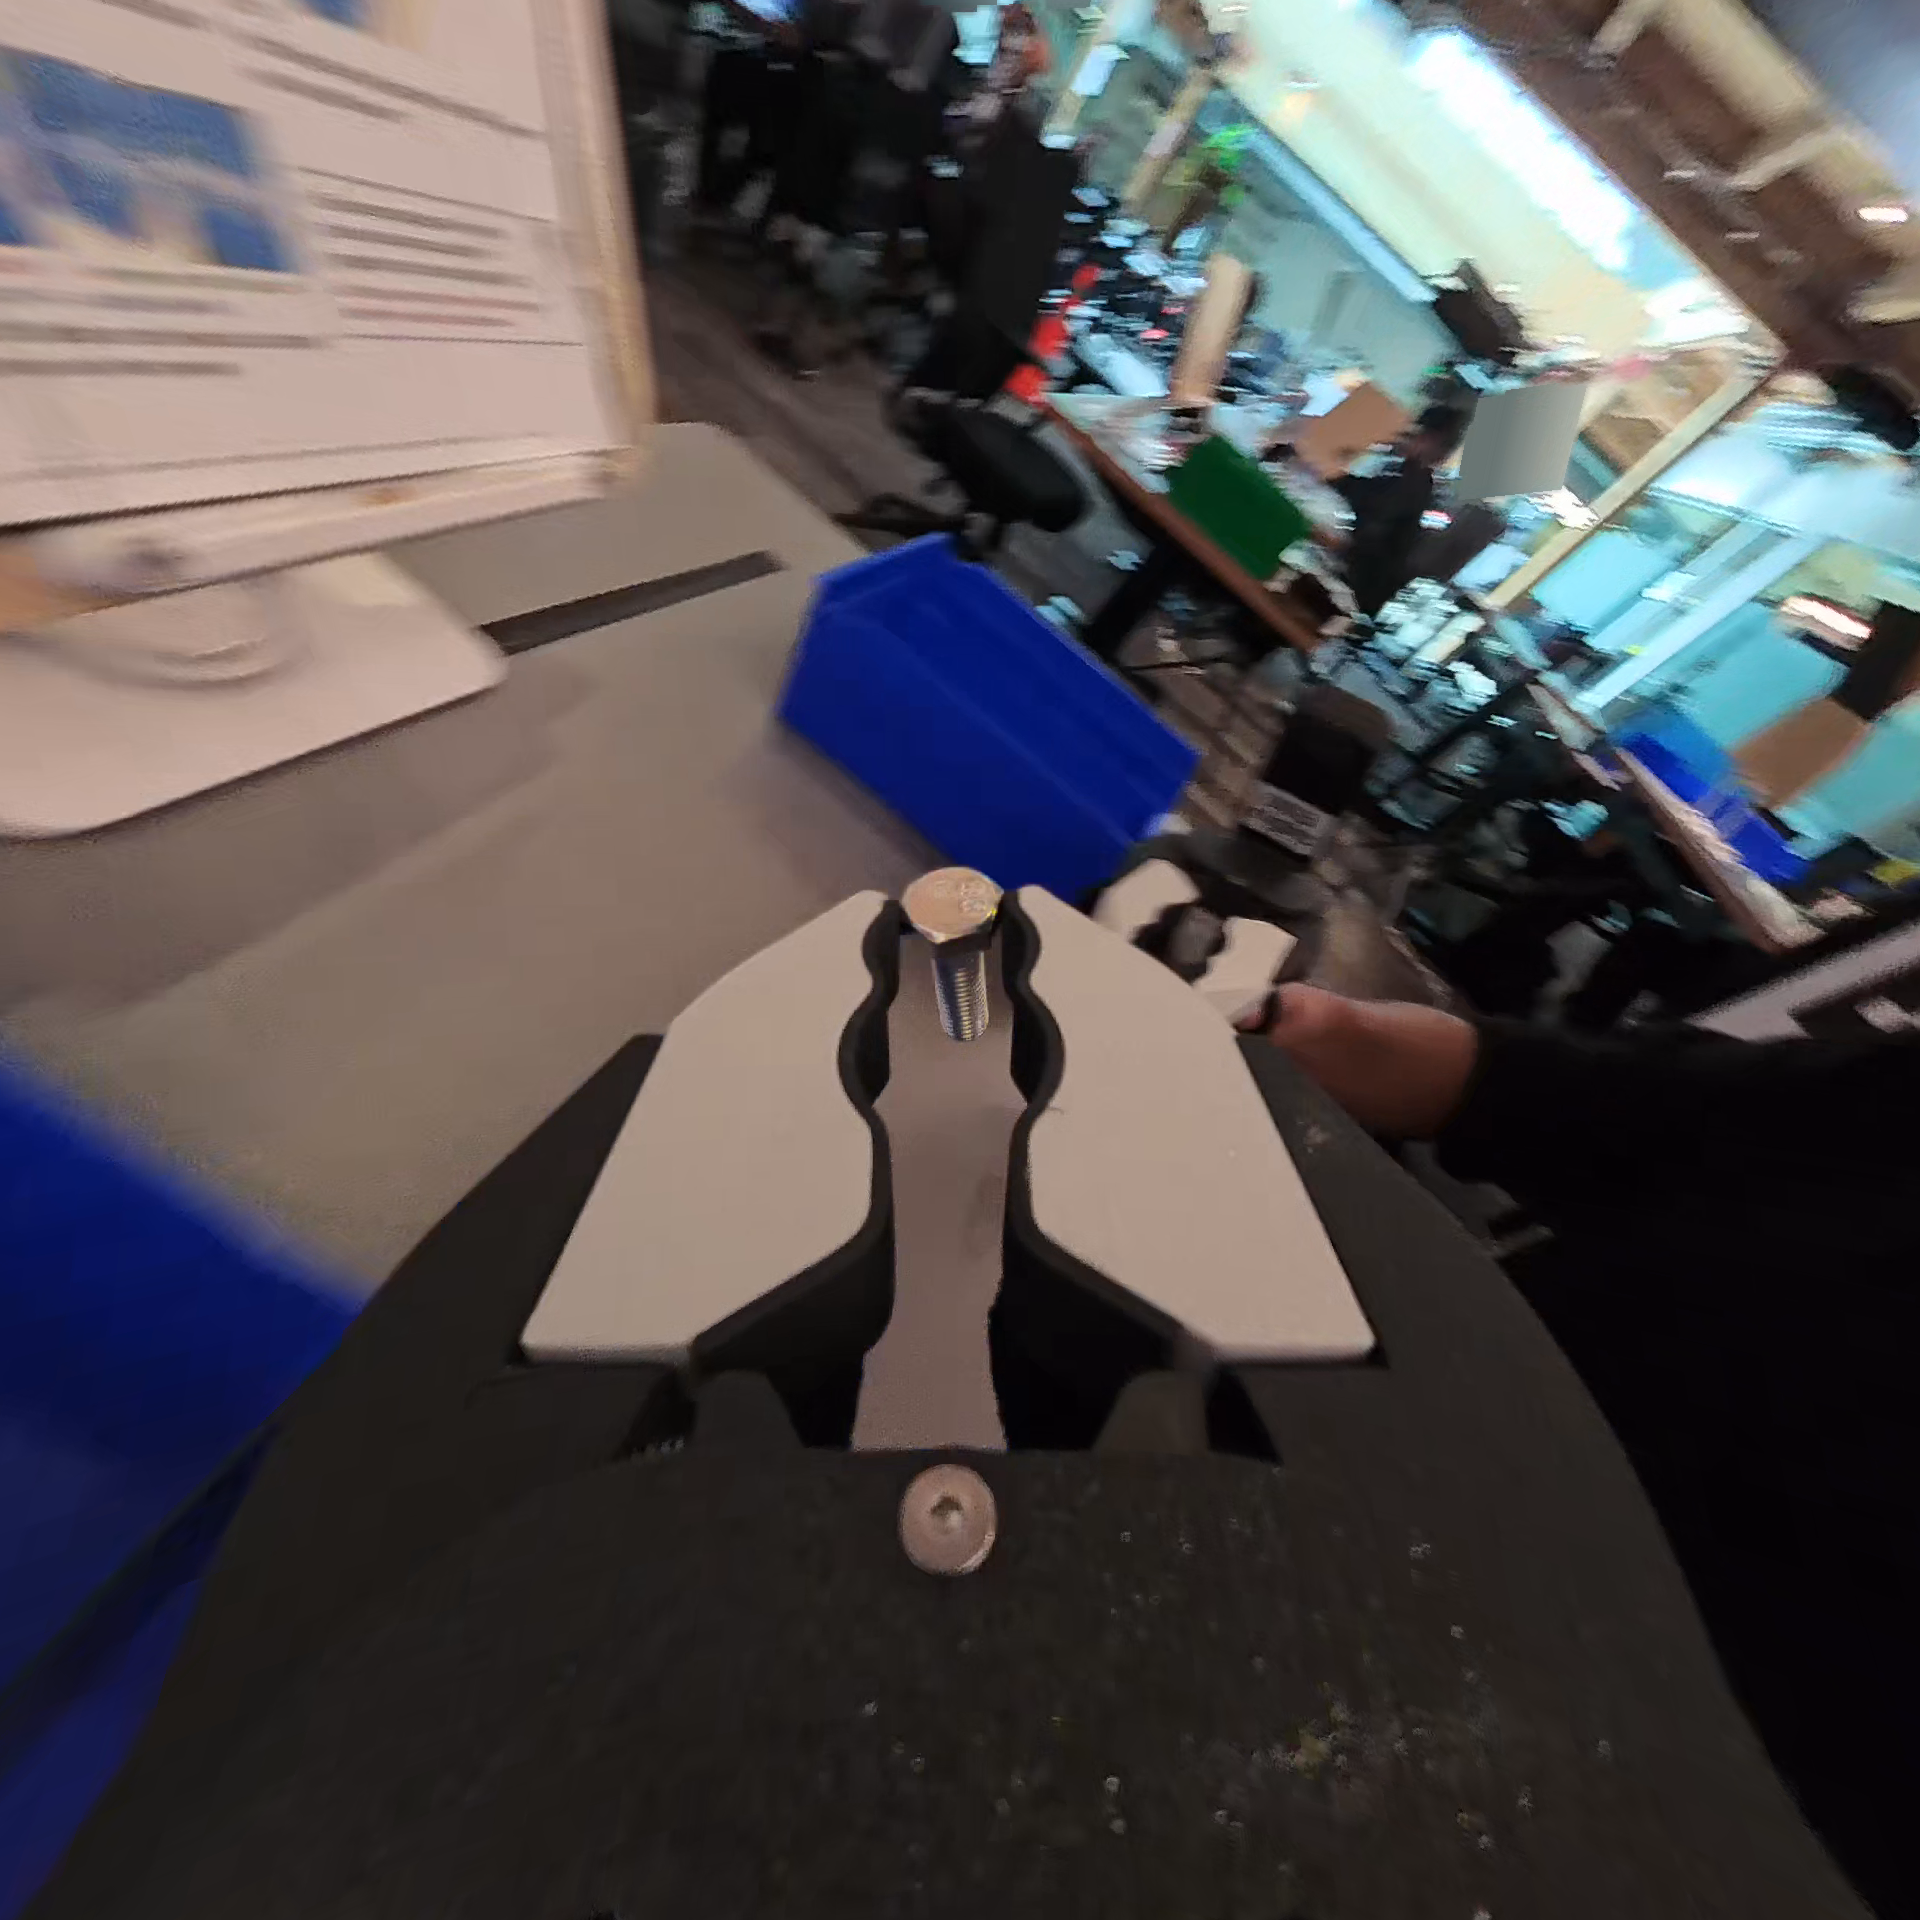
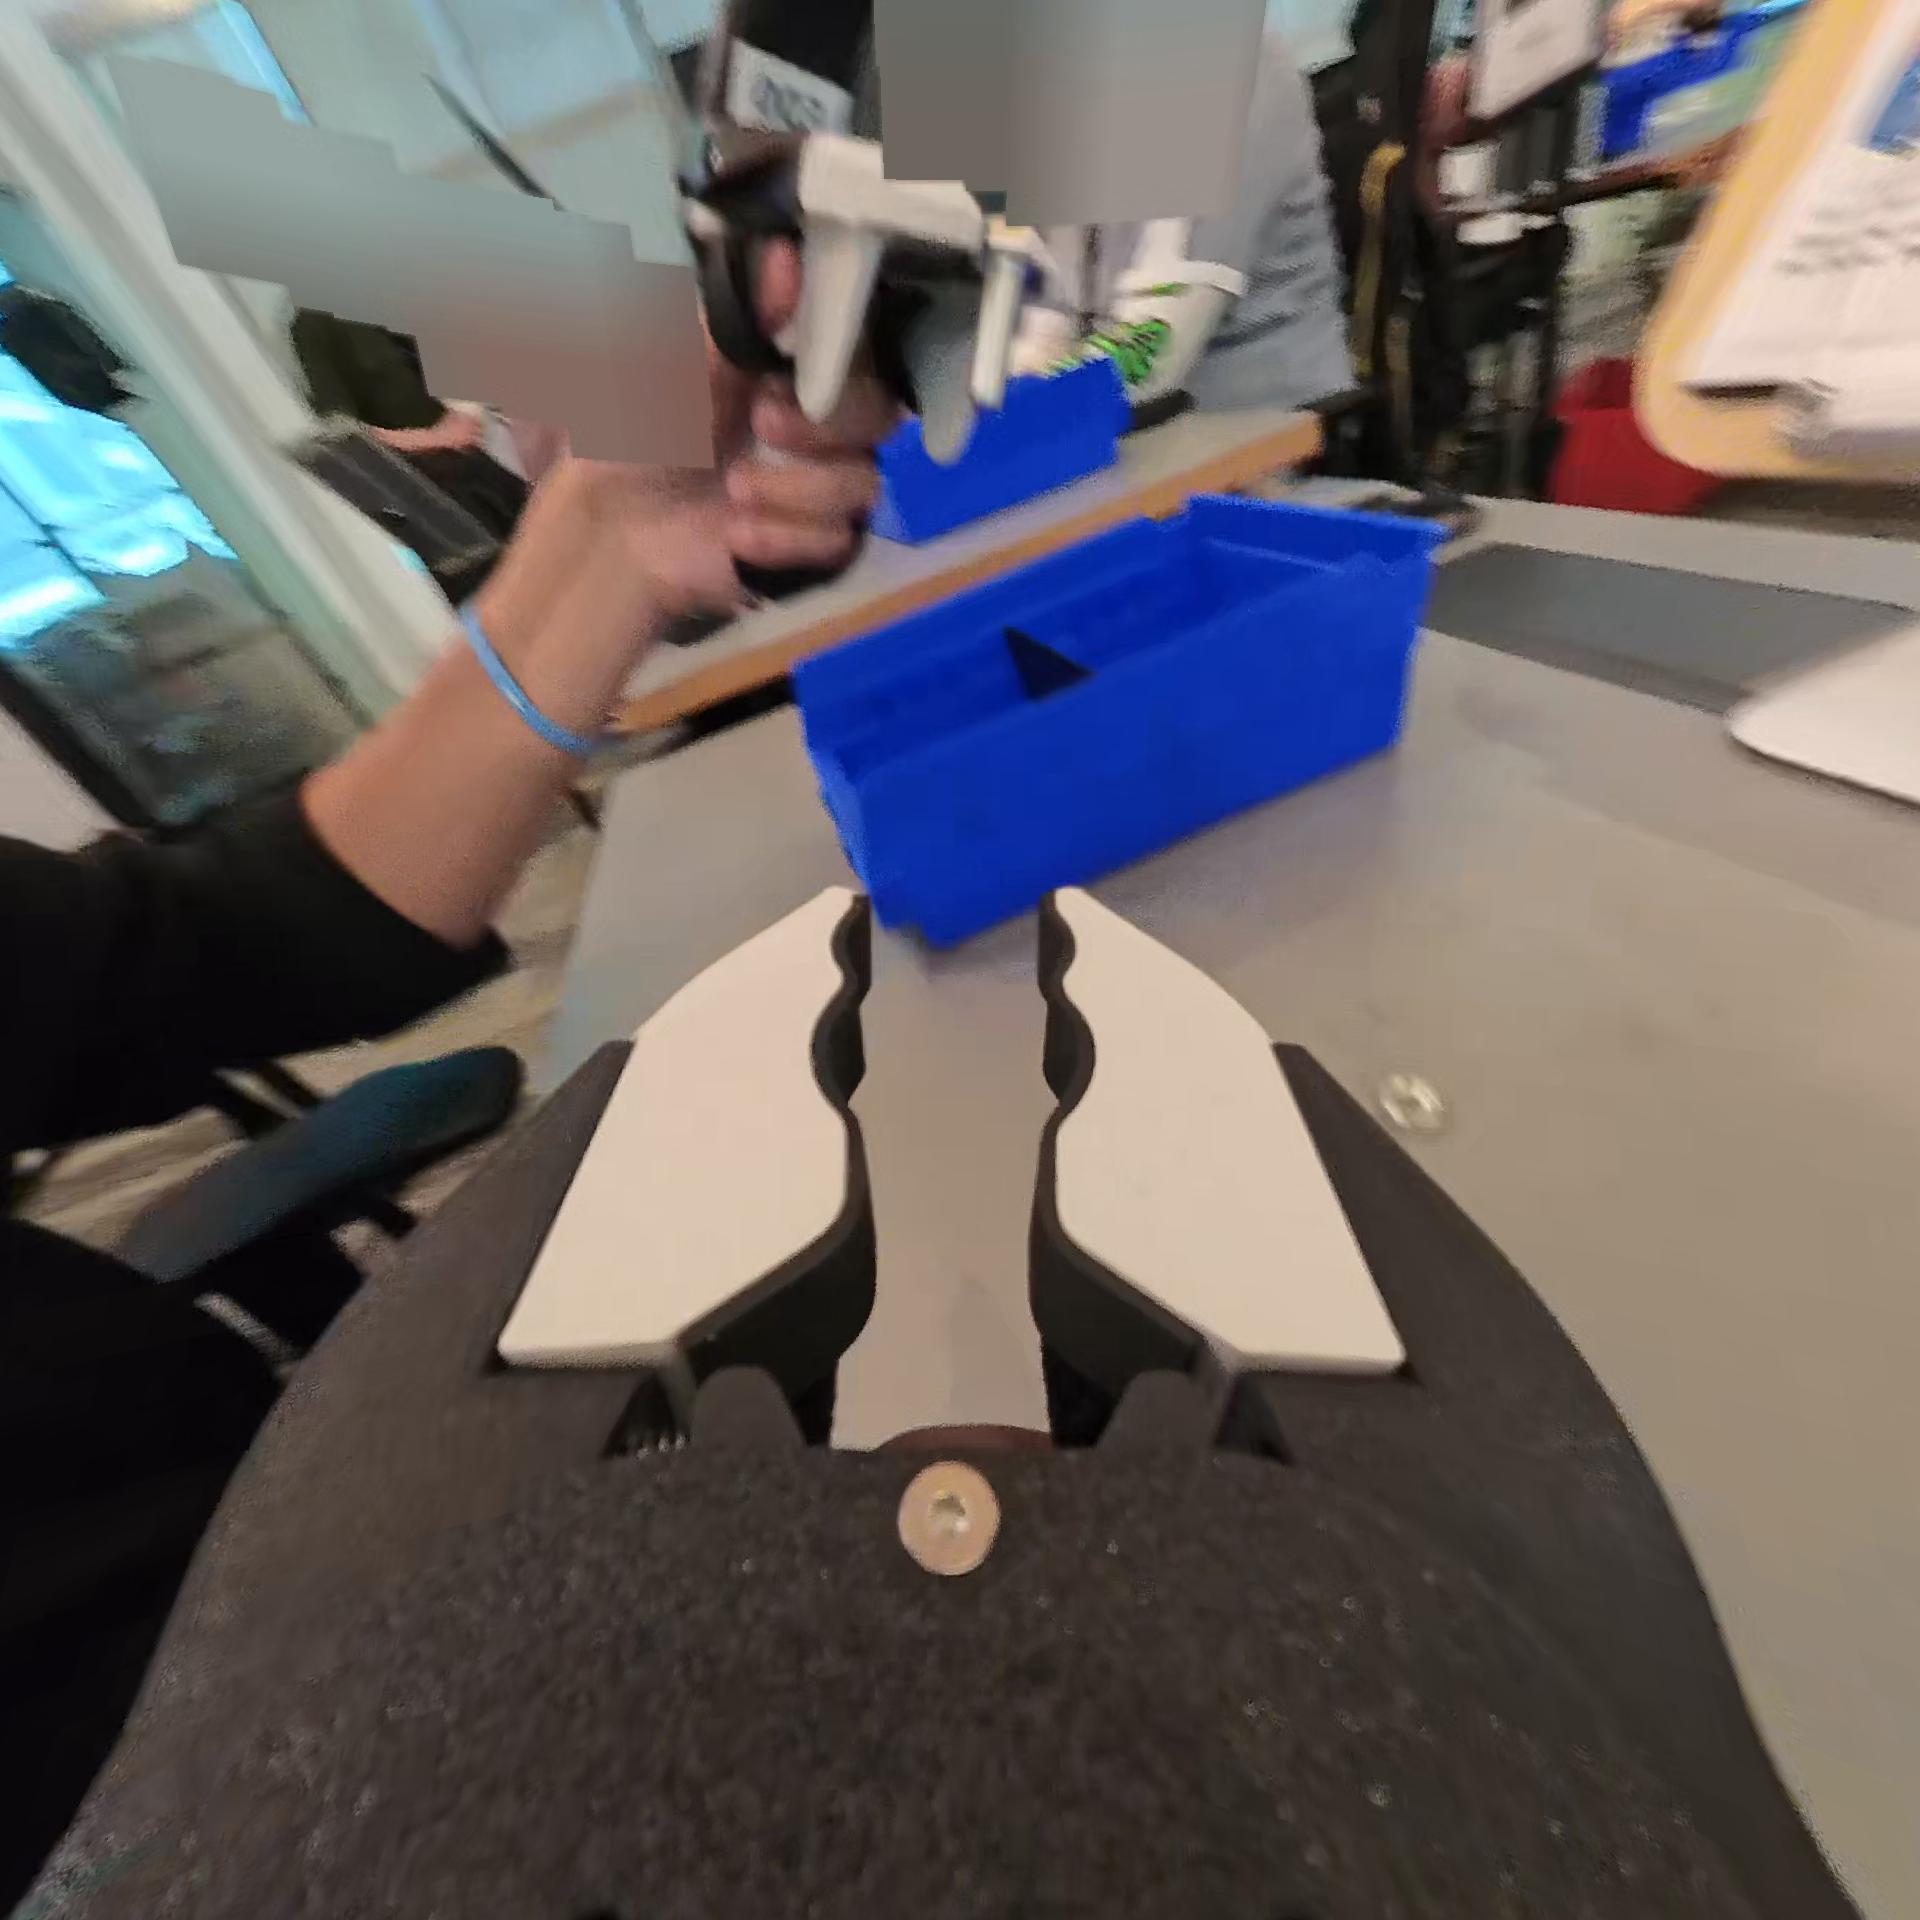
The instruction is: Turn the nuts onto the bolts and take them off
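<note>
— What is lying ahead of the right gripper (image 2: 951, 935)?
— Its fingers are standing apart with nothing between them, and a blue bin (image 2: 1117, 717) is sitting just beyond their tips on the grey table (image 2: 1558, 1039).
— And further off?
— Up and to the left, a hand (image 2: 727, 540) is gripping the left gripper (image 2: 904, 343) above the table. A small nut (image 2: 1410, 1101) is lying to the right.
</note>
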`<state>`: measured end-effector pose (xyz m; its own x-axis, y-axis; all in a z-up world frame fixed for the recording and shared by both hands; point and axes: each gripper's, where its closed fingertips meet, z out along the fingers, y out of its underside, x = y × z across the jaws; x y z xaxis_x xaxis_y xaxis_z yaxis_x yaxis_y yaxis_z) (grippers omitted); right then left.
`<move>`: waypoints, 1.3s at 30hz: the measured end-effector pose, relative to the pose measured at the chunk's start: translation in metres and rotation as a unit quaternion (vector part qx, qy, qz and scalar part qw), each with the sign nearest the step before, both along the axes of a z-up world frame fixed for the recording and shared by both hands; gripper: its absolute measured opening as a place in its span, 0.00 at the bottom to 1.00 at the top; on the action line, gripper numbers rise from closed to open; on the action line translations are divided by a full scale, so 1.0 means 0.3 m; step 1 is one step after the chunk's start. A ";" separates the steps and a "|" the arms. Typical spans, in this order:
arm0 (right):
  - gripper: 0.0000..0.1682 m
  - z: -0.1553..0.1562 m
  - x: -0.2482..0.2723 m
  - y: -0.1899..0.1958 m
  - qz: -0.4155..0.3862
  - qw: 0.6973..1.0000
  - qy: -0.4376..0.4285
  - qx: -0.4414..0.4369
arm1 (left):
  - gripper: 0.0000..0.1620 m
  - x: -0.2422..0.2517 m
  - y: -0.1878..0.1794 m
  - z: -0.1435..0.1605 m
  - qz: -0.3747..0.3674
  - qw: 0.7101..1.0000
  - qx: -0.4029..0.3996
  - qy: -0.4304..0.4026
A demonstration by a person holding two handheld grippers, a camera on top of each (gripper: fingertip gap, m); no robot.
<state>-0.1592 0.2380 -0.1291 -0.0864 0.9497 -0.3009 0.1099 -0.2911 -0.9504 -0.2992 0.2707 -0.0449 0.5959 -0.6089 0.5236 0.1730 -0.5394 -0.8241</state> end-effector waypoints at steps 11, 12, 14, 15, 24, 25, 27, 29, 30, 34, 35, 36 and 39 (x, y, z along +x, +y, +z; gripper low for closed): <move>0.19 0.178 -0.080 -0.044 0.109 0.980 0.109 -0.130 | 0.11 0.419 -0.074 -0.020 -0.124 0.991 0.047 -0.028; 0.17 0.168 -0.076 -0.035 0.099 0.982 0.103 -0.125 | 0.11 0.426 -0.076 -0.025 -0.129 0.990 0.042 -0.034; 0.06 0.158 -0.066 -0.037 0.104 0.983 0.096 -0.121 | 0.11 0.436 -0.072 -0.046 -0.131 0.990 0.035 -0.031; 0.06 0.152 -0.065 -0.035 0.103 0.983 0.090 -0.122 | 0.11 0.440 -0.070 -0.051 -0.130 0.990 0.034 -0.034; 0.06 0.151 -0.063 -0.013 0.066 0.986 0.097 -0.121 | 0.20 0.472 -0.057 -0.034 -0.130 0.987 0.029 -0.092; 0.06 0.152 -0.062 -0.011 0.065 0.985 0.099 -0.123 | 0.20 0.474 -0.057 -0.036 -0.131 0.987 0.030 -0.091; 0.06 0.151 -0.063 -0.015 0.071 0.984 0.100 -0.131 | 0.20 0.476 -0.054 -0.042 -0.128 0.987 0.028 -0.091; 0.06 0.156 -0.063 -0.017 0.072 0.982 0.107 -0.135 | 0.16 0.477 -0.051 -0.047 -0.127 0.987 0.029 -0.091; 0.06 0.156 -0.065 -0.022 0.076 0.982 0.107 -0.137 | 0.14 0.479 -0.049 -0.056 -0.126 0.988 0.026 -0.086; 0.06 0.161 -0.063 -0.017 0.075 0.980 0.115 -0.144 | 0.12 0.480 -0.046 -0.052 -0.119 0.989 0.039 -0.081; 0.06 0.161 -0.063 -0.015 0.075 0.980 0.115 -0.143 | 0.12 0.481 -0.045 -0.053 -0.116 0.989 0.041 -0.076; 0.06 0.160 -0.062 -0.010 0.070 0.981 0.116 -0.137 | 0.12 0.480 -0.043 -0.053 -0.113 0.990 0.043 -0.072; 0.11 0.143 -0.058 0.000 0.068 0.985 0.103 -0.122 | 0.11 0.458 -0.042 -0.040 -0.097 0.991 0.057 -0.072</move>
<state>-0.1765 0.2378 -0.0863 -0.2918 0.8269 -0.4808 -0.0249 -0.5090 -0.8604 -0.1617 0.2580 -0.0569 0.3852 -0.7651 0.5161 0.1953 -0.4790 -0.8558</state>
